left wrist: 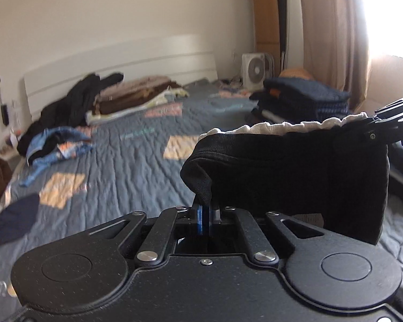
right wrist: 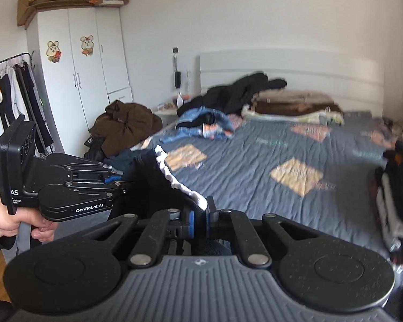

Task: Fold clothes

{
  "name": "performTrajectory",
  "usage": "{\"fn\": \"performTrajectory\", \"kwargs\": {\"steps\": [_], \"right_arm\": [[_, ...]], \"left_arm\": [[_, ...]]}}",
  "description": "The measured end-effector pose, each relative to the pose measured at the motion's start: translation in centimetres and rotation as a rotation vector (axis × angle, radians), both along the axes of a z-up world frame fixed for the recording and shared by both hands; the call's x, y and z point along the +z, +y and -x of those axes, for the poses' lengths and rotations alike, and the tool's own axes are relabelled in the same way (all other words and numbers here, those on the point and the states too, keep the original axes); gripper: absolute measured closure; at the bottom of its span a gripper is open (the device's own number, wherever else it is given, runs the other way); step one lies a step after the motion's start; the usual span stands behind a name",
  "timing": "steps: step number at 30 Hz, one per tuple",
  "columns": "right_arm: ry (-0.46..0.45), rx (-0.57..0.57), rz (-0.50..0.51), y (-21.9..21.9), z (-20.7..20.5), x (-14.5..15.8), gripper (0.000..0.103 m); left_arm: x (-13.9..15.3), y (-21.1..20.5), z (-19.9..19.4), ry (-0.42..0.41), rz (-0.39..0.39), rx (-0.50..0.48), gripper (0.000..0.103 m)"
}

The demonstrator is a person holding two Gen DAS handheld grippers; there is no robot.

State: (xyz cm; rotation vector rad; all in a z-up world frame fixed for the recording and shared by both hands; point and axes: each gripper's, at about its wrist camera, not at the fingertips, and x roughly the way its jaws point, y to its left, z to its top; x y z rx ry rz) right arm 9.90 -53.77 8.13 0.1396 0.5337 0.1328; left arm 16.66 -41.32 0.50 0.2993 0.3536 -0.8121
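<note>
Above the quilted bed [left wrist: 126, 166], the left gripper [left wrist: 204, 216] is clamped on one corner of a black garment [left wrist: 282, 166] with a white gathered edge — the cloth hangs stretched in the air. To the right, the right gripper [right wrist: 198, 221] pinches the garment's other end, both jaws closed on fabric — a stack of folded clothes [left wrist: 303, 102] sits beyond.
</note>
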Motion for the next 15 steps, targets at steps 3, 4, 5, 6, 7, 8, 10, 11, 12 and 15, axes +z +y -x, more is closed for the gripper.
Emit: {"fn": "performTrajectory", "kwargs": {"steps": [3, 4, 5, 6, 7, 8, 10, 11, 12, 15], "right_arm": [[0.058, -0.011, -0.145, -0.7, -0.9, -7.1, 0.096], [0.072, -0.014, -0.185, -1.0, -0.6, -9.1, 0.096], [0.087, -0.012, -0.219, -1.2, -0.3, -10.7, 0.096], [0.100, -0.010, -0.252, -1.3, -0.2, -11.9, 0.096], [0.109, -0.007, -0.285, -1.4, -0.1, -12.7, 0.096], [0.114, -0.002, -0.311, -1.3, 0.0, -13.0, 0.096], [0.113, 0.014, -0.339, -0.9, 0.1, -12.8, 0.096], [0.111, 0.022, -0.346, -0.7, -0.1, -12.4, 0.096], [0.109, 0.029, -0.353, -0.5, -0.2, -11.9, 0.096], [0.107, 0.039, -0.379, -0.1, -0.2, -10.3, 0.095]], "left_arm": [[-1.6, 2.5, 1.0, 0.032, -0.008, 0.028, 0.095], [-2.2, 3.4, 1.4, 0.043, -0.011, 0.038, 0.089], [-2.7, 4.2, 1.7, 0.054, -0.014, 0.047, 0.084], [-3.3, 5.1, 2.1, 0.065, -0.017, 0.057, 0.069], [-3.8, 5.9, 2.4, 0.076, -0.020, 0.066, 0.054], [-4.4, 6.8, 2.8, 0.087, -0.023, 0.076, 0.048], [-5.5, 8.5, 3.5, 0.108, -0.028, 0.095, 0.038], [-6.0, 9.3, 3.8, 0.119, -0.031, 0.104, 0.038], [-6.5, 9.9, 4.1, 0.131, -0.029, 0.112, 0.037], [-6.4, 8.4, 4.6, 0.171, 0.042, 0.108, 0.037]]}}
